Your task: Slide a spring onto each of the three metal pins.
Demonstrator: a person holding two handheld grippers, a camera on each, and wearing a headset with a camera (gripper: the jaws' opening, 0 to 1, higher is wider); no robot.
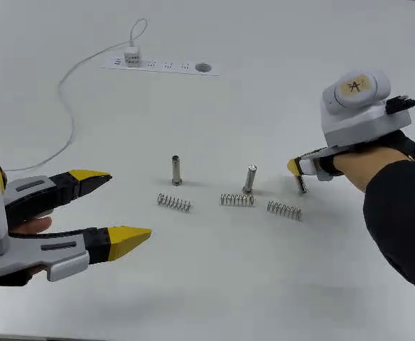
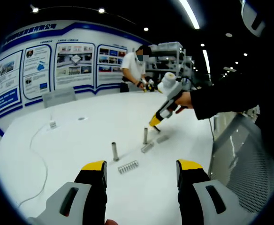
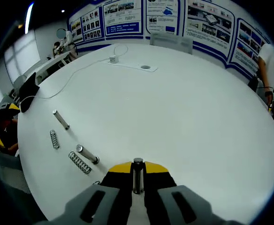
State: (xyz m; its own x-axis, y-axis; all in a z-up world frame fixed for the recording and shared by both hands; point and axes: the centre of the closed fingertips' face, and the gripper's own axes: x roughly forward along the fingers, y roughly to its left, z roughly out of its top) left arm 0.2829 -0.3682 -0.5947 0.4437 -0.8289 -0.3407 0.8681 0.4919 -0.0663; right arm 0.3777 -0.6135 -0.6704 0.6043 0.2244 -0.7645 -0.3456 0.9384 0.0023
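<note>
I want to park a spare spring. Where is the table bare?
Bare: the stretch between the power strip and the middle pin, and the near table in front of the middle spring. Crowded: the right pin, clamped by the right gripper.

right pin point(image 3: 137, 177): lower end buried between right gripper point(image 3: 137, 168) jaws, can't see how far down it goes. left gripper point(image 1: 128, 204) body chopped by frame edge. cable point(image 1: 60, 96) trails toward left edge, end lost. power strip point(image 1: 161, 65) markings too tiny. wall posters point(image 2: 73, 58) text pure blur.
</note>
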